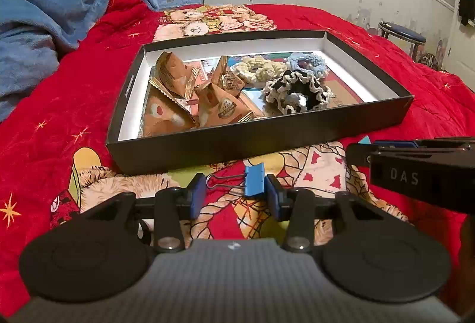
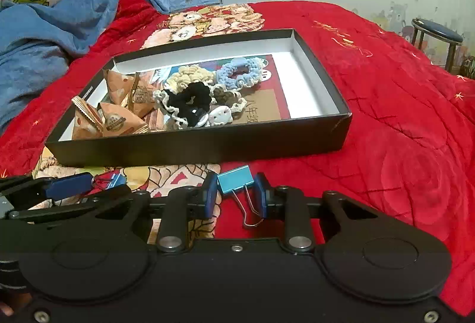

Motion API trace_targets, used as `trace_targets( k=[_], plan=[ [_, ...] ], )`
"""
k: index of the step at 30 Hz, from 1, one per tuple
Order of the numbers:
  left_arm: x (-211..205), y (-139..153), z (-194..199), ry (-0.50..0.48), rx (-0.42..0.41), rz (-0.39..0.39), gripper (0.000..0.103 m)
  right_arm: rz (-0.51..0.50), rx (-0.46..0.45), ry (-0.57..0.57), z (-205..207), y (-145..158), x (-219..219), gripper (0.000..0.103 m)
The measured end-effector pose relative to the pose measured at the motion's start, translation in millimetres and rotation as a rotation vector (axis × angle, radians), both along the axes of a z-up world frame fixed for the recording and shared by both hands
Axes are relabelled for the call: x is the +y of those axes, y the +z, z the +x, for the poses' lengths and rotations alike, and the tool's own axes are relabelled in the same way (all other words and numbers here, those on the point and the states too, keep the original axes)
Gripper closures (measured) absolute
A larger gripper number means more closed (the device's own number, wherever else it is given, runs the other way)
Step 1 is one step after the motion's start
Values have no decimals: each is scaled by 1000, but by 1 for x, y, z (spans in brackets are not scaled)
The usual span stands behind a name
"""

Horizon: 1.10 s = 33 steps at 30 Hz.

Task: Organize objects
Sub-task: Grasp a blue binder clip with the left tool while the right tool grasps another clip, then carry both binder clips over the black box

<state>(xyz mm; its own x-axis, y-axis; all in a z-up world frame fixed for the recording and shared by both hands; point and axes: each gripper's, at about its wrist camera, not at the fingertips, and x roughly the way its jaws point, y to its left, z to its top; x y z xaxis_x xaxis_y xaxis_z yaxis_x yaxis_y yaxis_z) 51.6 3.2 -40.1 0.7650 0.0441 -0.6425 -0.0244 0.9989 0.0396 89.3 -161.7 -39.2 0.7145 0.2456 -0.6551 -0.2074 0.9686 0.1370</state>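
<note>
Red quilted bedding [image 1: 386, 61] covered the bed, with a crumpled blue blanket [image 1: 44, 26] heaped at its left and a blue-seated stool [image 2: 439, 34] standing beyond its right edge. One shallow black box [image 1: 252, 144] with white inner walls sat open on the bedding. Inside it lay at least four tan triangular snack packets [image 1: 175, 76] on the left and three crocheted scrunchies on the right: one cream [image 1: 258, 67], one pale blue [image 2: 237, 73] and one black with cream edging [image 1: 297, 91]. Two blue binder clips lay on the bedding just in front of the box. The left gripper [image 1: 236, 195] had its jaws spread around one binder clip [image 1: 253, 179], the clip's body near the right-side finger. The right gripper [image 2: 236, 195] likewise had its jaws spread around the other binder clip [image 2: 236, 182], whose wire handles pointed back toward the camera.
</note>
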Motion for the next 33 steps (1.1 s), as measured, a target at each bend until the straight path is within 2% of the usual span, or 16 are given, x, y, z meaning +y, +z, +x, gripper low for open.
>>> trace_targets(
  k=[8, 11, 16, 19, 22, 27, 30, 33],
  plan=[
    [2, 5, -1, 21, -16, 12, 56, 22, -19, 3, -1, 6, -1, 76],
    [3, 12, -4, 26, -44, 12, 56, 44, -56, 12, -3, 15, -2, 76],
    [9, 37, -10, 13, -122, -24, 56, 141, -146, 46, -8, 39, -8, 76],
    [18, 55, -6, 33, -163, -34, 56, 216, -155, 52, -2, 51, -14, 76],
    [33, 70, 15, 69, -161, -73, 56, 292, -140, 49, 13, 65, -19, 76],
    [51, 98, 65, 108, -160, -105, 56, 318, -155, 95, 54, 99, -19, 76],
    [55, 103, 103, 110, -110, -103, 56, 323, -155, 124, 94, 115, -11, 76],
    [61, 96, 140, 114, -46, -94, 56, 299, -88, 136, 144, 113, 2, 76]
  ],
)
